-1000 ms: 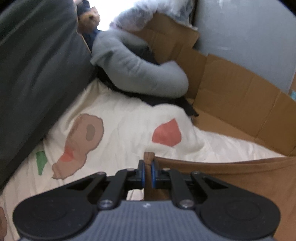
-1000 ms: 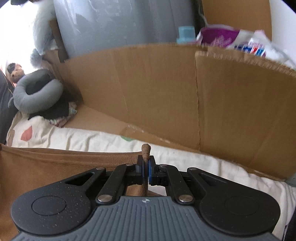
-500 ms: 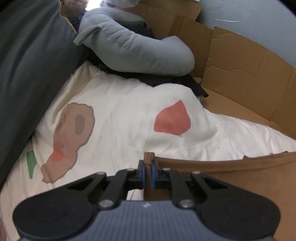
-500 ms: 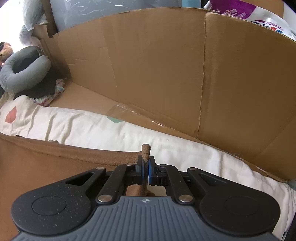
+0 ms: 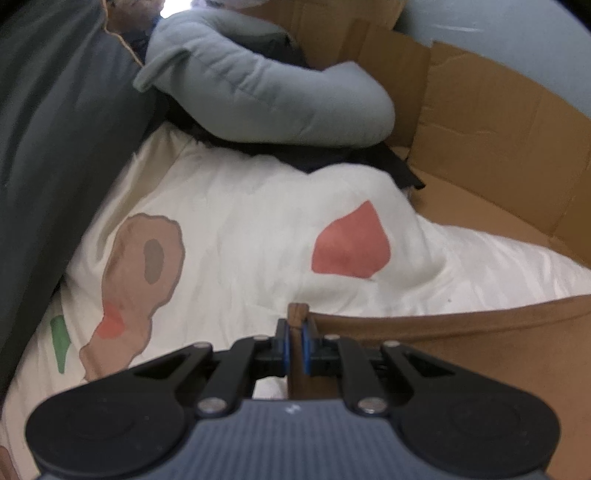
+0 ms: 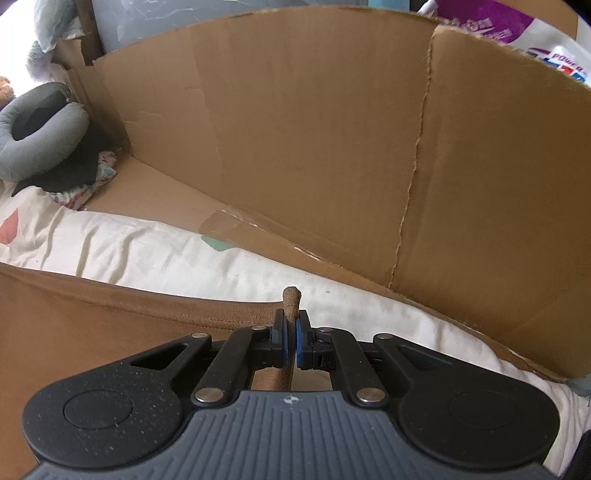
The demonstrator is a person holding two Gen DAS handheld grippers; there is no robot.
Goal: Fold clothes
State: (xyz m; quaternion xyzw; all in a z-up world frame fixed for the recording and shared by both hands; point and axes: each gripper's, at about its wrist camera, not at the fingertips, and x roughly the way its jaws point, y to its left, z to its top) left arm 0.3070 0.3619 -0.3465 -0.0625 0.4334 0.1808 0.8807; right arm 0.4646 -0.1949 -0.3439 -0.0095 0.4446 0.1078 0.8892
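A brown garment (image 5: 461, 343) is stretched between my two grippers over a white bedsheet (image 5: 236, 221) printed with coloured shapes. My left gripper (image 5: 294, 332) is shut on the garment's left corner, and a small tuft of cloth pokes up past its blue pads. In the right wrist view the same brown garment (image 6: 92, 317) runs off to the left, and my right gripper (image 6: 291, 332) is shut on its right corner, the pinched end standing up above the pads. The garment's top edge hangs taut just above the sheet.
A grey curved pillow (image 5: 266, 88) lies at the head of the bed on a black cloth (image 5: 369, 155). Dark grey bedding (image 5: 55, 147) rises at the left. A brown cardboard wall (image 6: 332, 147) lines the bed's far side, with plastic packages (image 6: 517, 33) behind it.
Both grippers have sunk and tipped downward with the garment still held. The sheet and pillow now fill more of the left view, and the cardboard wall has drawn closer in the right view.
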